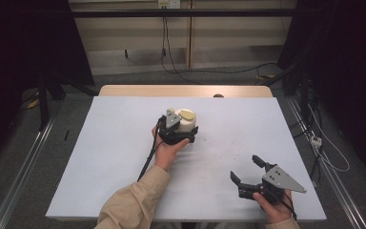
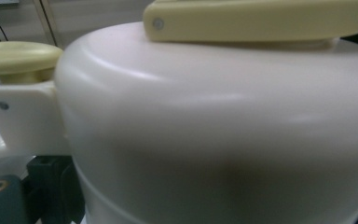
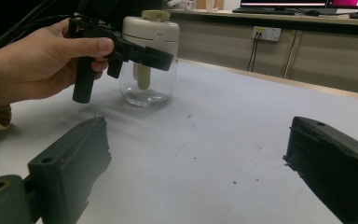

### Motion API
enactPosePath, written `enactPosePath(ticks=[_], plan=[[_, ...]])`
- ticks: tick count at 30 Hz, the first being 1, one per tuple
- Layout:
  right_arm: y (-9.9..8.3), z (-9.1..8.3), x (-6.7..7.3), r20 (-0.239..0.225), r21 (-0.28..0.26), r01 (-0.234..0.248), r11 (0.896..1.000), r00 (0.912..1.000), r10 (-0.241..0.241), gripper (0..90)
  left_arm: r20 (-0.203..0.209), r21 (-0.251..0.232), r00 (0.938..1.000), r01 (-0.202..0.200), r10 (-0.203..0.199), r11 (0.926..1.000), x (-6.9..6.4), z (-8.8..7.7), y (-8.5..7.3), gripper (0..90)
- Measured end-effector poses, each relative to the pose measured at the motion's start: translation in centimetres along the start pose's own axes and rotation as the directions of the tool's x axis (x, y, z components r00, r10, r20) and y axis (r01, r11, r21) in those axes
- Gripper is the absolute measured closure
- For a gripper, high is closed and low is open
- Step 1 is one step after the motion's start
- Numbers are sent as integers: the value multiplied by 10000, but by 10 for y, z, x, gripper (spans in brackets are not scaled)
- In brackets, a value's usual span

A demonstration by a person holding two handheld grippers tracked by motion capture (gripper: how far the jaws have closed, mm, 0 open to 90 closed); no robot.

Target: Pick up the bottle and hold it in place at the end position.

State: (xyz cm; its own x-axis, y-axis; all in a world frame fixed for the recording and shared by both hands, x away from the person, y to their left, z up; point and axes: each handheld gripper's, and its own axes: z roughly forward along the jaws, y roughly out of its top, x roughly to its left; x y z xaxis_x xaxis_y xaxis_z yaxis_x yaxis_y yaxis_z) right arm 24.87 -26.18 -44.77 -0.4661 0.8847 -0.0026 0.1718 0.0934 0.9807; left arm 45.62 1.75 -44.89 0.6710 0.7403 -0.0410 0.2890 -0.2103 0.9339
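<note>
The right gripper (image 1: 248, 171) rests low at the near right of the table (image 1: 114, 157), its 2 jaws spread wide with nothing between them. Farther in, near the middle, the left gripper (image 1: 183, 131) sits clamped around the cream lid of a jar (image 3: 148, 65). The jar stands upright on the table, its clear glass base showing below the lid.

the jar (image 3: 145, 88) has clear glossy glass below and a smooth cream plastic lid (image 2: 223, 116); the table cover (image 1: 124, 143) looks matt.
</note>
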Motion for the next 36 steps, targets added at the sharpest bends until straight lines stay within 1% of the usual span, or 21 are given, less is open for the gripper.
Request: enactPosePath(ticks=[1, 2, 15, 18, 22, 29, 31, 33, 36], plan=[[0, 0, 0, 6, -1, 2, 10000, 10000, -2, 52, 30, 9, 10000, -55, 55, 10000, 0, 0, 0, 54], [0, 0, 0, -7, -5, -8, 10000, 10000, 8, 52, 18, -40, 10000, 50, -50, 10000, -1, 1, 0, 54], [0, 0, 0, -36, -6, 23, 10000, 10000, -23, 52, 34, -136, 10000, 85, -85, 9999, 0, 2, -2, 54], [0, 0, 0, -54, -11, 28, 10000, 10000, -28, 52, 62, -139, 9999, -98, 99, 9999, 0, 2, -2, 54], [0, 1, 0, -60, 60, 25, 10000, 10000, -25, 52, 106, -169, 9999, -118, 120, 9998, -1, 1, -4, 53], [0, 4, 2, -105, 127, 95, 9999, 9999, -94, 52, 161, -140, 9998, -66, 68, 9999, 1, -3, -8, 52], [0, 5, 2, -88, 119, 107, 9999, 9999, -106, 52, 215, -185, 9997, 117, -113, 9998, 1, -3, -9, 52], [0, 6, 1, -56, 191, 108, 9998, 9999, -107, 51, 196, -162, 9998, -13, 17, 9999, 1, -4, -10, 52], [0, 8, 1, -65, 176, 79, 9998, 9999, -78, 51, 198, -174, 9998, -20, 23, 9998, 1, -3, -10, 52]])
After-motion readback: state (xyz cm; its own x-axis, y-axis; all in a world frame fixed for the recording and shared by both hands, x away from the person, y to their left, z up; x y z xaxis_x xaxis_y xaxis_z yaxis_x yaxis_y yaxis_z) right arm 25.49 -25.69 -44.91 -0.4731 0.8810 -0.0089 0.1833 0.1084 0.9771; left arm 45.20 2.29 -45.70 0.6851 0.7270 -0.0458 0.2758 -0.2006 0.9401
